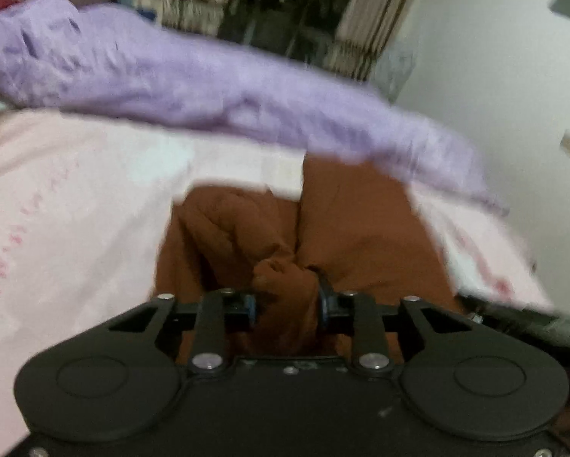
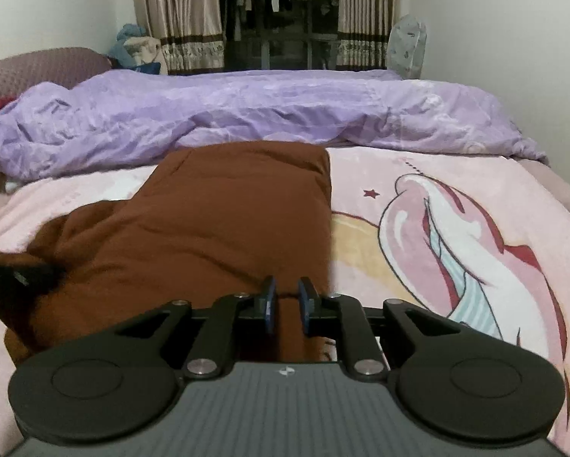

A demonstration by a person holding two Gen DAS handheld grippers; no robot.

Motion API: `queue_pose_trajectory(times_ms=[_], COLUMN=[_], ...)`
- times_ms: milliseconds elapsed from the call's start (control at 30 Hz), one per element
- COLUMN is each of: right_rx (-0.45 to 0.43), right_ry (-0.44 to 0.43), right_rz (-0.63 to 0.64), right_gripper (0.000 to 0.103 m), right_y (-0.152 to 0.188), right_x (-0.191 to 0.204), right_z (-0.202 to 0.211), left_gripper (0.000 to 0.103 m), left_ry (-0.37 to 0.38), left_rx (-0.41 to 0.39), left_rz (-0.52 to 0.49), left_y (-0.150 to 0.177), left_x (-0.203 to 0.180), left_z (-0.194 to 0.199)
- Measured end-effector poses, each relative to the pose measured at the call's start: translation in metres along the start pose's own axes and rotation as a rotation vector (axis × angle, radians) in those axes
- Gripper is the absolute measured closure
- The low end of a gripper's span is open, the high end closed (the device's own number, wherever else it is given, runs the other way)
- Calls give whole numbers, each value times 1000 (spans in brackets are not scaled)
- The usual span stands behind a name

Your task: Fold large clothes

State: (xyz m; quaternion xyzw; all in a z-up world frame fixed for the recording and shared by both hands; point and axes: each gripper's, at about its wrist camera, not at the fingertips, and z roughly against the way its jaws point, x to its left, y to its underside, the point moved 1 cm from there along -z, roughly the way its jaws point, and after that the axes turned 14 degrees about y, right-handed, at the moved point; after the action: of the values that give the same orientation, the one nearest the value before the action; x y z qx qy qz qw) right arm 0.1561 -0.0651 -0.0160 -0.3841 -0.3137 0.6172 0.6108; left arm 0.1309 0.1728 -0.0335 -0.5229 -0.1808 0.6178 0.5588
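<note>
In the left wrist view, which is blurred, a pink blanket (image 1: 67,205) with faint pink lettering is seen filling the left of the frame, and a lilac quilt (image 1: 193,76) is stretched in a band from the upper left down toward the right. At the centre a brown garment (image 1: 345,221) is spread over the blanket, and a bunched fold of it is pinched between the blue-padded fingers of the left gripper (image 1: 286,301) just above the black housing at the bottom of the frame; cloth is seen rising out of the narrow gap. At the upper centre striped curtains (image 1: 376,19) are visible, and a white wall is seen at the right. In the right wrist view a dark blurred shape, taken to be the other tool, is seen at the far left edge against the rumpled end of the garment. The brown garment (image 2: 216,221) is laid lengthwise from the lower centre to the middle of the frame, its far edge lying just beside the quilt (image 2: 246,110). At the lower centre the right gripper (image 2: 286,301) is closed on a narrow strip of the garment's near edge, its blue pads (image 2: 269,304) pressed on the fabric. To the right, the blanket's (image 2: 456,228) cartoon print is exposed.
</note>
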Motion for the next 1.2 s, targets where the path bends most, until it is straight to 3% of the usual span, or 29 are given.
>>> queue_pose_trajectory(times_ms=[67, 133, 200, 267, 333, 433, 500, 567, 667, 733, 867, 967, 1000, 1100, 1200], right_rx=[-15, -20, 4, 37, 47, 43, 51, 29, -46, -84, -75, 64, 79, 61, 104], right_ry=[0, -26, -75, -94, -65, -35, -29, -38, -81, -115, -158, -152, -144, -149, -156], right_rz=[-4, -21, -27, -18, 6, 24, 5, -24, -90, -110, -112, -131, -134, -139, -109], right_gripper=[81, 80, 79, 80, 80, 82, 82, 82, 81, 78, 78, 79, 83, 85, 81], right_y=[-3, -4, -2, 3, 7, 6, 4, -3, -29, -49, -68, -31, -11, -7, -28], right_x=[-4, -6, -3, 6, 15, 19, 14, 7, 0, 5, 34, 53, 56, 51, 49], right_z=[6, 9, 5, -5, -10, -9, -8, -2, 11, 11, -25, -85, -102, -96, -89], left_gripper=[79, 79, 79, 75, 69, 46, 24, 20, 1, 0, 0, 0, 0, 0, 1], left_ry=[-32, -124, -186, -170, -153, -185, -235, -281, -249, -219, -219, -293, -279, -204, -245], left_rx=[-53, -77, -8, 74, 65, 53, 54, -12, -144, -173, -103, 44, 84, 56, 89], left_rz=[-56, -75, -23, 75, 94, 55, 16, 6, -55, -105, -197, -232, -196, -72, -134], left_y=[-6, -4, 9, 30, 43, 35, 21, -2, -34, -48, -40, 5, 22, 22, -6], left_x=[-8, -1, 25, 55, 63, 53, 49, 44, 25, 14, 10, 40, 53, 72, 55], left_z=[26, 36, 22, 1, -4, 2, 8, 26, 37, 25, -32, -91, -102, -89, -81])
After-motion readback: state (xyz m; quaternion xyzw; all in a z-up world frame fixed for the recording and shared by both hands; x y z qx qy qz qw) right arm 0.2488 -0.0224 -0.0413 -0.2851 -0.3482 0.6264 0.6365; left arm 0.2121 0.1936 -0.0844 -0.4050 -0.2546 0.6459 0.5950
